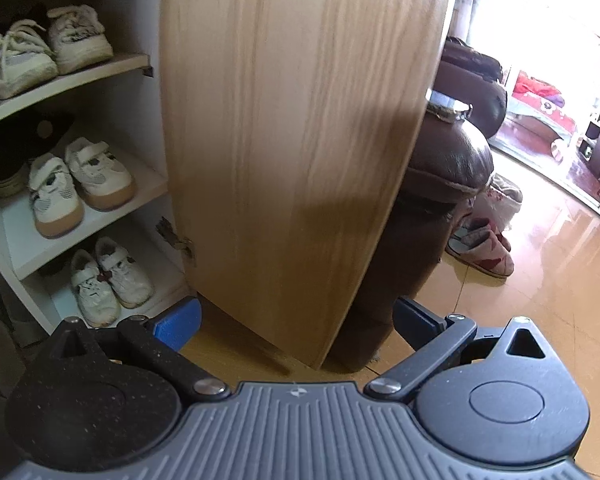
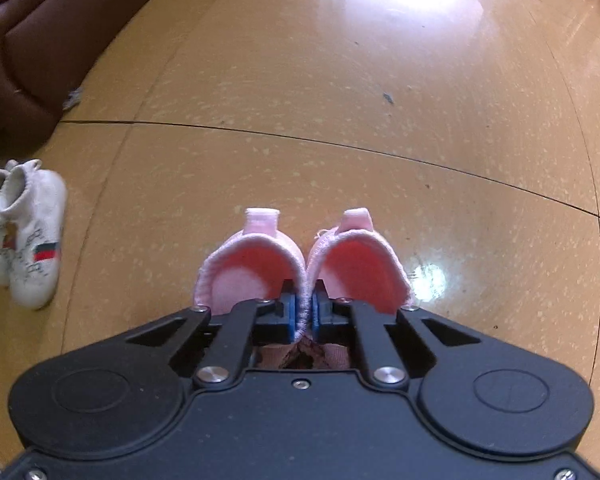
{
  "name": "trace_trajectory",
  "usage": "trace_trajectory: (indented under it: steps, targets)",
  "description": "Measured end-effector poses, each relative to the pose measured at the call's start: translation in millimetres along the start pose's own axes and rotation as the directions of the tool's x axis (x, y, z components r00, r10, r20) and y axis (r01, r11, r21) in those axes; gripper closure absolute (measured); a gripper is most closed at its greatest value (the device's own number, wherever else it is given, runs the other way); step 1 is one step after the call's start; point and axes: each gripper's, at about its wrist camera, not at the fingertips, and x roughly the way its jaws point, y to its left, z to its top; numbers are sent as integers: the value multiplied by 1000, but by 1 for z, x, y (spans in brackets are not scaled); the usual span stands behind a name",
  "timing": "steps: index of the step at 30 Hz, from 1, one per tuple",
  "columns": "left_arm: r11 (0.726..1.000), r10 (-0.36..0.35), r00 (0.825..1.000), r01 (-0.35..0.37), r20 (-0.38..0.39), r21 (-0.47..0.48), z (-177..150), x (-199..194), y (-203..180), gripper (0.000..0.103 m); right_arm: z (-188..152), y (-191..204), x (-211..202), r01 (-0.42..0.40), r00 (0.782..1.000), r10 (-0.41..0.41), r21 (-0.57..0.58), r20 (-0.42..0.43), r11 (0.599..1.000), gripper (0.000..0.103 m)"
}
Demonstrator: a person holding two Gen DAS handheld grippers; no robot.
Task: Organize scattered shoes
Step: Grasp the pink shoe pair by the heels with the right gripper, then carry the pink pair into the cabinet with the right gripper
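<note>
Right tongs clamped on pink shoes' touching inner collars; left tongs open, empty. Thin knit pinch, could slip on lift, dropping one shoe toward 12 o'clock.

Left wrist facing shoe cabinet, right wrist close above floor

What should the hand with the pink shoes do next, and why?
Probably lift straight up. The right gripper is shut on the touching inner collars of the pink shoes, so both should rise together off the floor. The cabinet door stands open, the left gripper is open and empty, and the white boots lie apart to the side.
</note>
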Motion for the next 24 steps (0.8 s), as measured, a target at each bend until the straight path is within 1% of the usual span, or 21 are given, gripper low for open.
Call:
trace_trajectory:
  steps: [2,5,11,13,16,24]
  targets:
    - [1000,1,1000,-1,12,-5,1,-6,6,0,-2,3,-7,-2,1000,2,-15,12,1000,97]
    - [1000,12,999,-11,33,-17,3,-16,20,0,-6,13,-32,-14,999,16,-56,48,998,97]
    - [999,44,997,-43,61,-23,5,-31,46,0,-2,42,-75,-47,992,62,-135,113,990,97]
    - [998,53,996,-51,68,-28,5,-35,55,0,-2,57,-92,-65,986,90,-177,138,982,97]
    - [997,66,995,-63,76,-40,5,-41,68,0,-6,83,-121,-60,978,111,-272,178,960,97]
    - [994,88,992,-81,94,-73,4,-54,94,0,-14,119,-164,-55,964,146,-369,223,928,97]
